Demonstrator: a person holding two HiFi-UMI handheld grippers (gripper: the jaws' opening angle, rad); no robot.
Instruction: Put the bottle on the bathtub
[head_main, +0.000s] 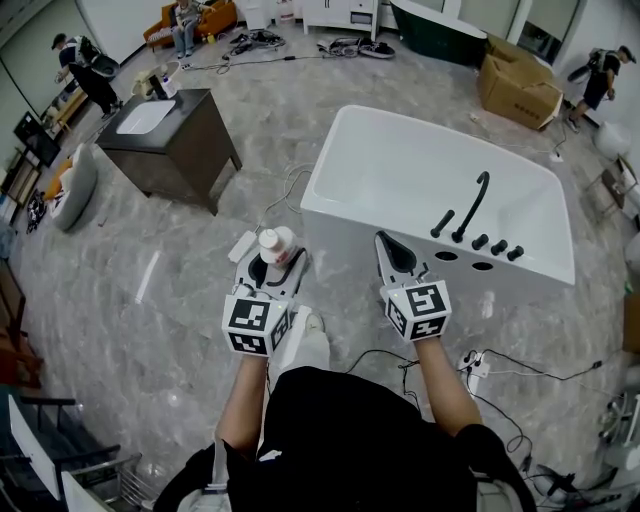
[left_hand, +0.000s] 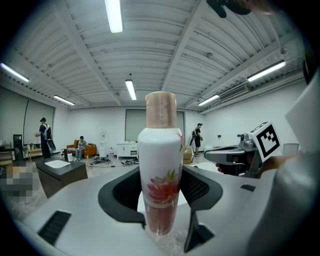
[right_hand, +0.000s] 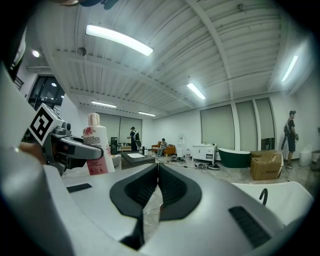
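A white bottle (left_hand: 160, 170) with a pink cap and a red flower print stands upright between the jaws of my left gripper (left_hand: 161, 200), which is shut on it. From the head view the bottle (head_main: 274, 246) is held over the floor, just left of the white bathtub (head_main: 400, 170). My right gripper (head_main: 395, 253) sits by the tub's near wall, jaws shut with nothing between them. The right gripper view shows the bottle (right_hand: 97, 145) at the left and my right gripper (right_hand: 157, 192) with its pads touching.
A black faucet (head_main: 472, 205) with several knobs sits on the tub's near right rim. A dark vanity cabinet (head_main: 170, 140) stands to the left. Cables (head_main: 520, 370) and a power strip lie on the marble floor. People stand at the room's far edges, beside a cardboard box (head_main: 517, 85).
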